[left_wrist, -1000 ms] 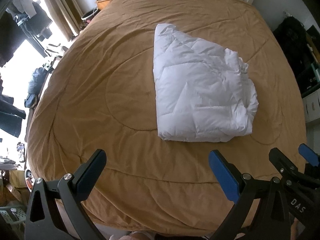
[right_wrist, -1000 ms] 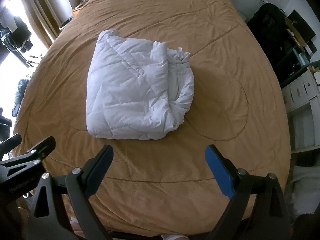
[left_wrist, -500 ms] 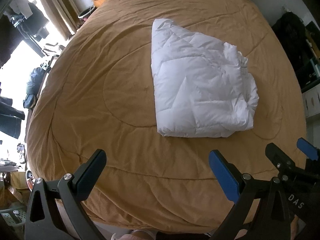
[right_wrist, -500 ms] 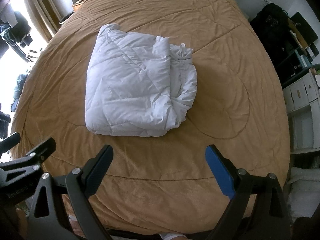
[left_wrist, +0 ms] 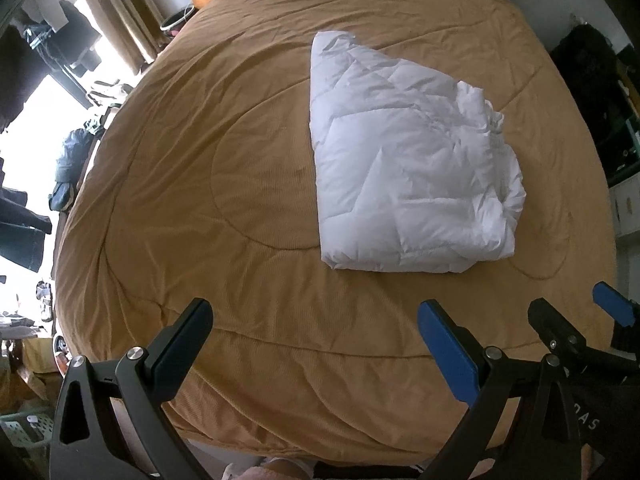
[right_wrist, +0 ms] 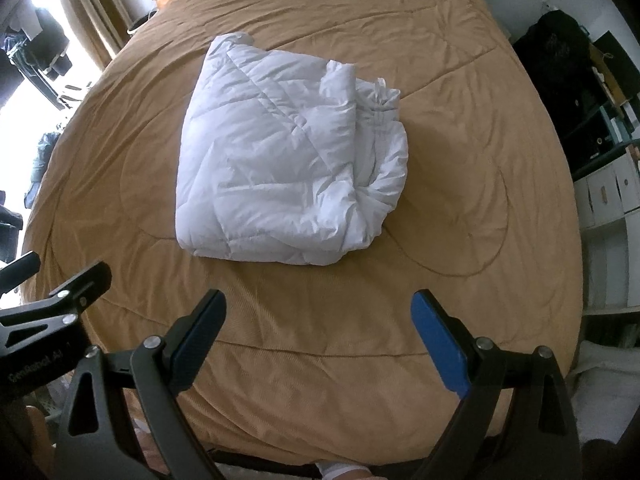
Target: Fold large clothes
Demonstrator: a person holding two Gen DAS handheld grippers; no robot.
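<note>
A white quilted puffy garment [left_wrist: 404, 168] lies folded into a thick rectangle on the brown bedspread [left_wrist: 224, 184]; it also shows in the right wrist view [right_wrist: 280, 164], with bunched folds along its right side. My left gripper [left_wrist: 316, 320] is open and empty, held above the bed's near part, well short of the garment. My right gripper [right_wrist: 318, 312] is open and empty too, just in front of the garment's near edge. The right gripper shows at the right edge of the left wrist view [left_wrist: 576, 320]; the left one shows at the left edge of the right wrist view [right_wrist: 60, 292].
The brown bedspread [right_wrist: 460, 128] covers the whole bed. A bright window with curtains [left_wrist: 120, 8] and hanging dark clothes [left_wrist: 48, 28] are on the left. Dark shelves with bags [right_wrist: 568, 76] and white drawers [right_wrist: 608, 192] stand to the right of the bed.
Both grippers have drifted slightly toward the bed, so the garment sits a little lower and larger in both views. The garment itself has not moved. Both grippers stay open.
</note>
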